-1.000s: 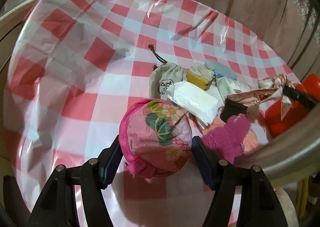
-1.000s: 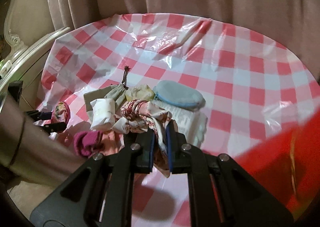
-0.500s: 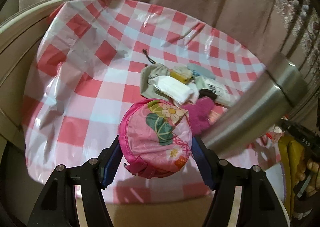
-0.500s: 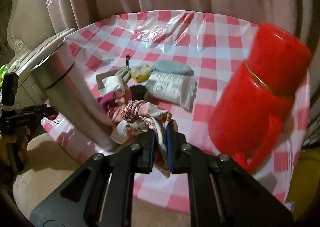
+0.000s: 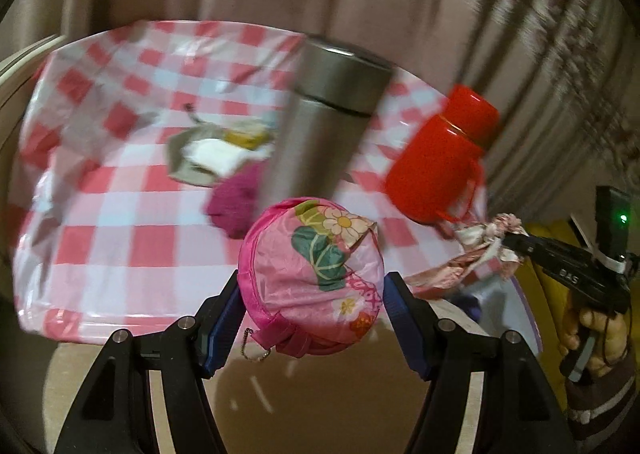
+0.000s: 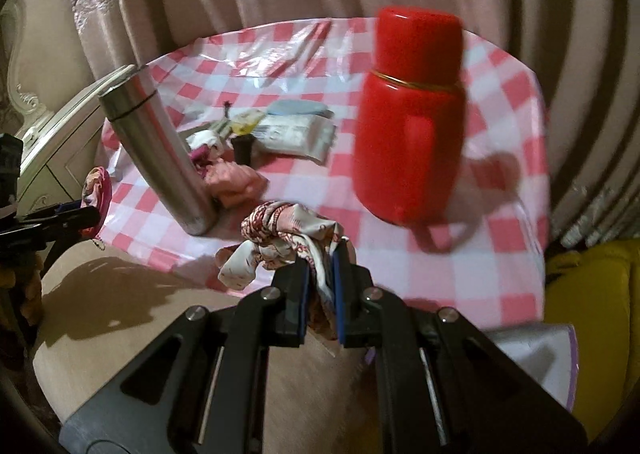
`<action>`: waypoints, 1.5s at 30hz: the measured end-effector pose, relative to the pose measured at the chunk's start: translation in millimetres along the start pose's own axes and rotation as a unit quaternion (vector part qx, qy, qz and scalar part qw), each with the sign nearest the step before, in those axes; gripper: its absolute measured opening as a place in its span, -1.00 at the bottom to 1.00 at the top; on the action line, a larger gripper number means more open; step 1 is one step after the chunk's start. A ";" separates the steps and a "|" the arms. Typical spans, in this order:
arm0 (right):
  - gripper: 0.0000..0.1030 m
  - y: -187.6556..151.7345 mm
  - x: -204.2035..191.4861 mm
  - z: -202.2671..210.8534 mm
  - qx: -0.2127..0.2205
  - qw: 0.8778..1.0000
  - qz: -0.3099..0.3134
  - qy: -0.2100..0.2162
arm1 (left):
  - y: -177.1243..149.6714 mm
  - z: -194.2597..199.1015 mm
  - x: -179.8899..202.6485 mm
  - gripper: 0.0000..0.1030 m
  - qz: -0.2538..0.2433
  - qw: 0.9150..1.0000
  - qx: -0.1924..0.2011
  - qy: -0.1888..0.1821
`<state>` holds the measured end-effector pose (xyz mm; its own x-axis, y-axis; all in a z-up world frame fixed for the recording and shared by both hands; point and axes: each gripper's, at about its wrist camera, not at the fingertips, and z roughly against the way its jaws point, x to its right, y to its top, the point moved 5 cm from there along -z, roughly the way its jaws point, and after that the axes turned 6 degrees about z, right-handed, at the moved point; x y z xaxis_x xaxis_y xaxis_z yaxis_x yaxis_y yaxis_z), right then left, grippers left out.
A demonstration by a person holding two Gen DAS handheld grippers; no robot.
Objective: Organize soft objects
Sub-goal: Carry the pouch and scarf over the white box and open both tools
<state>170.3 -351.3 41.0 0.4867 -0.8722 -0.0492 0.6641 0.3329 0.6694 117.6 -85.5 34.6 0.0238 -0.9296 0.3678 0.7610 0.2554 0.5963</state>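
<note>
- Over the near edge of the checked tablecloth (image 5: 120,214), my left gripper (image 5: 312,290) pinched the round floral pouch (image 5: 312,274) between its pads, clear of the table.
- My right gripper (image 6: 320,278) was pressed together on the patterned scarf (image 6: 280,238), which hung in front of the red flask (image 6: 412,114).
- I judged this the carrying step: both soft things lifted, none yet put down.
- Next, each needed a drop place; a pale container (image 6: 532,350) showed at the near right, its inside hidden.
</note>
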 end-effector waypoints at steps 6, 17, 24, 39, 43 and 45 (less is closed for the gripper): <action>-0.75 -33.8 35.5 28.6 -0.006 0.999 -0.031 -0.030 | -15.1 -13.2 57.8 0.33 -0.047 0.998 -0.027 -0.039; -0.75 -77.6 97.1 68.5 -0.010 0.992 -0.088 -0.091 | -55.8 -36.1 168.2 0.33 -0.140 0.980 -0.084 -0.114; -0.74 -97.2 127.3 92.8 -0.008 0.985 -0.114 -0.131 | -89.6 -39.4 220.4 0.33 -0.186 0.962 -0.121 -0.156; 0.38 -106.1 146.7 106.1 -0.006 0.978 -0.142 -0.155 | -106.6 -38.6 236.0 0.57 -0.189 0.947 -0.160 -0.203; 0.38 -100.6 134.6 101.0 -0.005 0.982 -0.124 -0.144 | -98.5 -36.6 223.6 0.57 -0.180 0.953 -0.147 -0.194; 0.38 -96.9 126.0 96.4 -0.007 0.984 -0.112 -0.139 | -93.5 -32.8 214.6 0.57 -0.171 0.957 -0.140 -0.188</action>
<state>112.6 -528.0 41.4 0.1542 -0.9880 0.0111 0.7462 0.1238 0.6541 72.8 -317.6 34.4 -0.4529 -0.7714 0.4470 0.8275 -0.1771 0.5328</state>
